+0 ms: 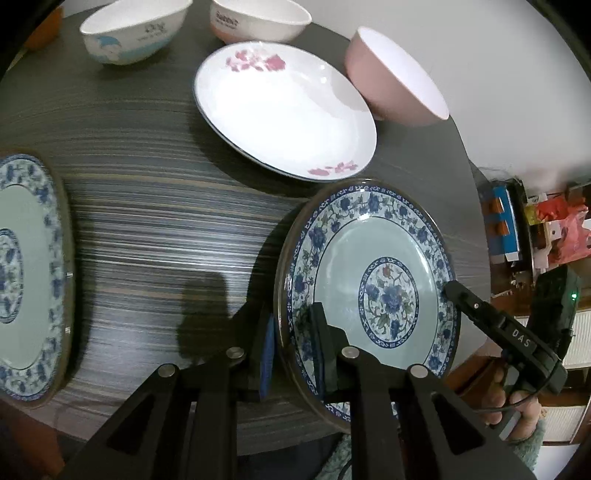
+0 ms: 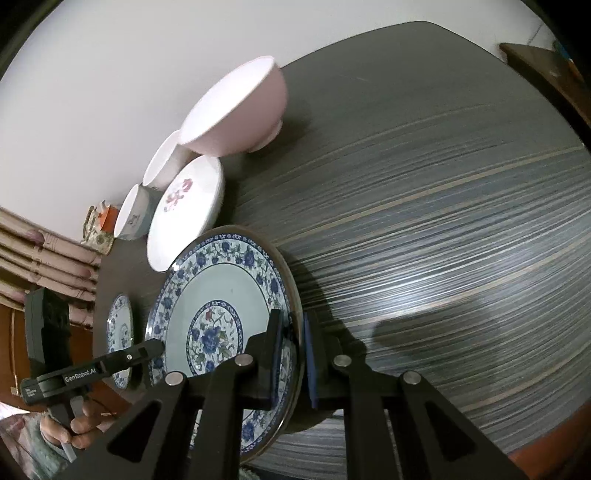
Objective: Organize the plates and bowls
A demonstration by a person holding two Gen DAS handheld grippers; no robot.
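Left gripper point(image 1: 293, 345): clamped on the near-left rim of the round blue-and-white floral plate with a pale green centre point(image 1: 369, 295), one pad under the rim, one on top.
Right gripper point(image 2: 293, 354): pinched tight on the opposite rim of the blue-and-white floral plate, so both claws share it.
Held plate: tilted, raised off the dark striped wood-grain table point(image 1: 155, 229), over its near edge.
Second blue-and-white floral plate point(image 1: 26, 273): flat by the table's left edge, well apart.
White plate with pink blossoms point(image 1: 284, 110): just beyond the held one, mid-table.
Pink bowl with white inside point(image 1: 391, 77): just beside that white plate, toward the far right edge.
White bowl with blue cartoon print point(image 1: 136, 29): far edge.
White bowl with a pink base point(image 1: 258, 18): far edge, next to it.
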